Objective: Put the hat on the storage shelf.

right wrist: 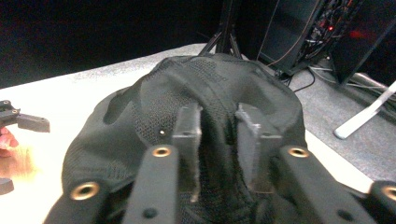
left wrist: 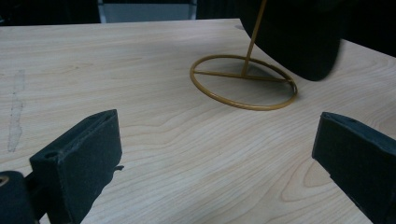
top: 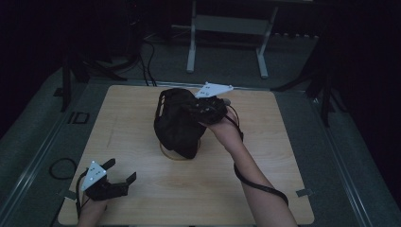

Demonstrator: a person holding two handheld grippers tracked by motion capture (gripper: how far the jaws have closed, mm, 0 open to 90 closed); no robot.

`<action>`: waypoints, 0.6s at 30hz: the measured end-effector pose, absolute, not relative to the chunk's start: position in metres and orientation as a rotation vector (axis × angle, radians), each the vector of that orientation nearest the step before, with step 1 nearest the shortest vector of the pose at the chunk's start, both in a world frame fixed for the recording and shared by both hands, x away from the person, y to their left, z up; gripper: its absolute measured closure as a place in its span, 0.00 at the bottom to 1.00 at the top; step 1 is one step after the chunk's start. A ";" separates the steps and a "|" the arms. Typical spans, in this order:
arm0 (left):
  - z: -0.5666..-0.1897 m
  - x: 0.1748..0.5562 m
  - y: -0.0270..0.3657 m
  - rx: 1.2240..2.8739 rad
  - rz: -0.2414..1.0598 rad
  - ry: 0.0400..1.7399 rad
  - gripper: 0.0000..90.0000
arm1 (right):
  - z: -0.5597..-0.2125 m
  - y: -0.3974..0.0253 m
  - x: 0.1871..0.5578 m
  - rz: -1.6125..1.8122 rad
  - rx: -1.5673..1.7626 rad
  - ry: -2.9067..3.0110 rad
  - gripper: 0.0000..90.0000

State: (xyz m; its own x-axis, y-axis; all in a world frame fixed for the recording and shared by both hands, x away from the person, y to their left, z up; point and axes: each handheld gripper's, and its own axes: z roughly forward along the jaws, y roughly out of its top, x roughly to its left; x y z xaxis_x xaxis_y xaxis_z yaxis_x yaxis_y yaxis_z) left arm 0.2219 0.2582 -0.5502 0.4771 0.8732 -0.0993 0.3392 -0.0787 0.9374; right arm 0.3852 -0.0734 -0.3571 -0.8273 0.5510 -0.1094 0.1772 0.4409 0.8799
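Note:
A black mesh cap (top: 175,120) sits on a thin gold wire stand (top: 166,152) in the middle of the wooden table (top: 142,189). My right gripper (top: 201,109) is shut on a fold of the cap's fabric at its right side; in the right gripper view the jaws pinch the cap (right wrist: 140,116) between them (right wrist: 219,144). My left gripper (top: 122,171) rests open near the table's front left corner, nothing between its jaws. In the left gripper view the stand's ring base (left wrist: 243,84) lies ahead, with the cap's lower edge (left wrist: 299,42) above it.
The floor around the table is dark, with cables (top: 146,61) and a white frame's legs (top: 227,42) behind the far edge. Black stand legs (top: 321,90) flank the table's back corners. A cable trails from my right forearm (top: 260,187).

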 end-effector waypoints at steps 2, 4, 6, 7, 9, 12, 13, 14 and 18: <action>-0.550 0.222 0.258 1.652 0.619 1.052 0.02 | -0.359 -0.073 0.386 1.361 0.634 2.328 0.68; -0.551 0.222 0.257 1.654 0.618 1.050 0.02 | -0.359 -0.073 0.387 1.363 0.644 2.332 0.63; -0.551 0.222 0.256 1.661 0.615 1.047 0.02 | -0.359 -0.072 0.386 1.357 0.642 2.333 0.58; -0.551 0.222 0.256 1.661 0.615 1.047 0.02 | -0.359 -0.072 0.386 1.357 0.642 2.333 0.58; -0.552 0.222 0.256 1.661 0.616 1.046 0.02 | -0.358 -0.072 0.384 1.352 0.631 2.322 0.54; -0.551 0.221 0.256 1.650 0.613 1.049 0.02 | -0.355 -0.075 0.383 1.372 0.634 2.321 0.51; -0.551 0.221 0.256 1.650 0.613 1.049 0.02 | -0.355 -0.075 0.383 1.372 0.634 2.321 0.51; -0.551 0.221 0.257 1.646 0.610 1.048 0.02 | -0.355 -0.076 0.382 1.374 0.634 2.320 0.49; -0.552 0.222 0.257 1.644 0.611 1.053 0.02 | -0.353 -0.083 0.380 1.390 0.633 2.325 0.41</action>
